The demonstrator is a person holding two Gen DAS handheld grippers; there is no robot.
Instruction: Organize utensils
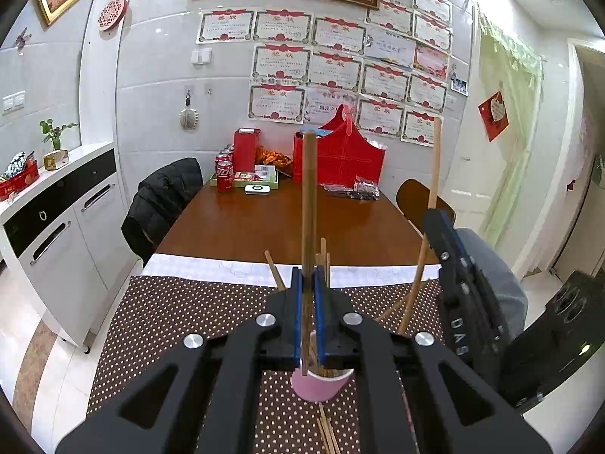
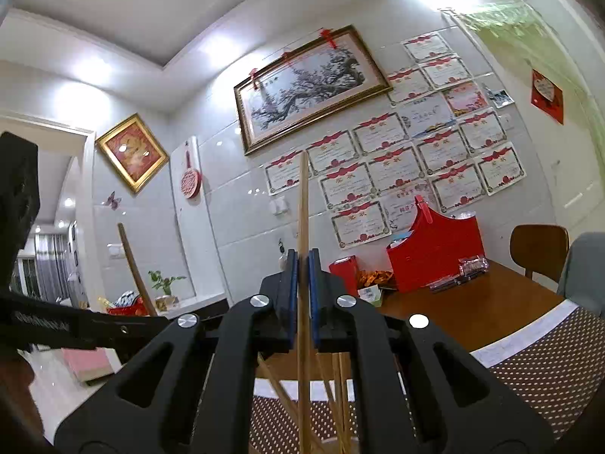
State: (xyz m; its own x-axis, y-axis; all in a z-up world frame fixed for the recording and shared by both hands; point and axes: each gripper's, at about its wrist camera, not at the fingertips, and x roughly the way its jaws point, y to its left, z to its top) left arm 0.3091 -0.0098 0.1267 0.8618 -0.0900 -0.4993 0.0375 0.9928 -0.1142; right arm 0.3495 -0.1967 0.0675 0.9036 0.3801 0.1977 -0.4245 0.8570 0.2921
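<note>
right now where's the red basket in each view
Left wrist view: red basket sits upper middle, at the table's far end by the wall.
Right wrist view: red basket sits right of centre, tilted with the picture.
Shared landmark: the certificates on the wall behind it.

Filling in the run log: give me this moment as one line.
left gripper: shut on chopstick above pink cup | right gripper: shut on second chopstick | loose chopsticks on dotted mat

You face a white tiled wall (image 1: 159, 75) with certificates (image 1: 332, 72) at one o'clock; a white cabinet (image 1: 64, 227) stands at nine o'clock.
</note>
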